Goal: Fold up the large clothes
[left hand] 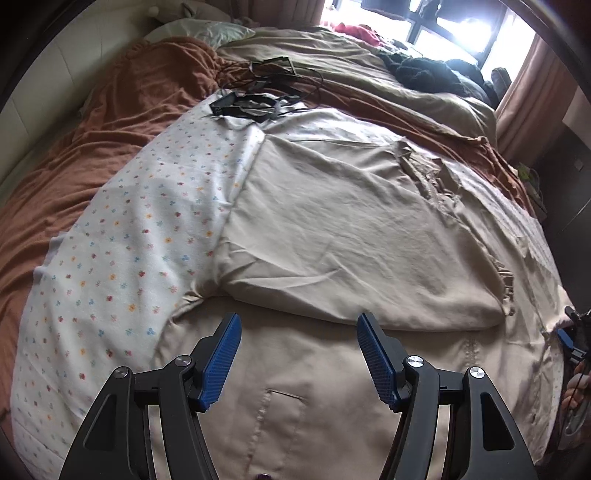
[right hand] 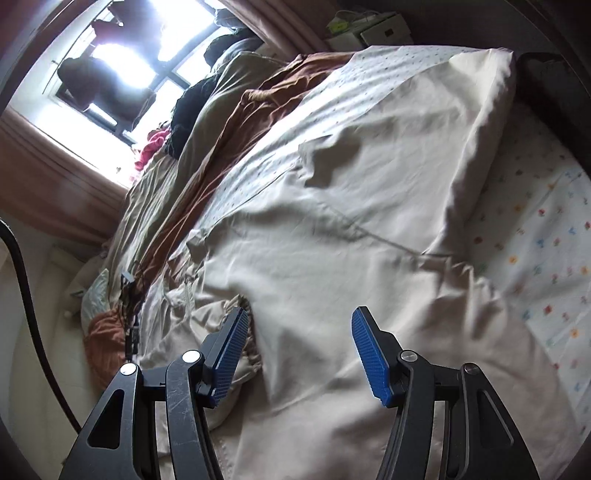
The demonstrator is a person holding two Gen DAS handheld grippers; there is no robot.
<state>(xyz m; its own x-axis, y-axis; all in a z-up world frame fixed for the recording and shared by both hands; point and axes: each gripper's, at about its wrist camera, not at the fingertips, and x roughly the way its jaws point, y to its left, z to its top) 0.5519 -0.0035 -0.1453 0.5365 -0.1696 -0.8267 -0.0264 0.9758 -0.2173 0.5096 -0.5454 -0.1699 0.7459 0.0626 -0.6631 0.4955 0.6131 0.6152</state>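
A large beige garment lies spread on the floral sheet, with one part folded over itself across the middle. My left gripper hangs open above its near half, where a seam and a small slit show, and nothing is between the blue pads. In the right wrist view the same beige garment fills the middle, rumpled, with a gathered edge beside the left finger. My right gripper is open above it and holds nothing. At the right edge of the left wrist view the other gripper and a hand show.
An orange-brown blanket and an olive duvet cover the far bed. Black cables and a small device lie at the sheet's far edge. Dark clothes are piled by the bright window. Boxes stand past the bed corner.
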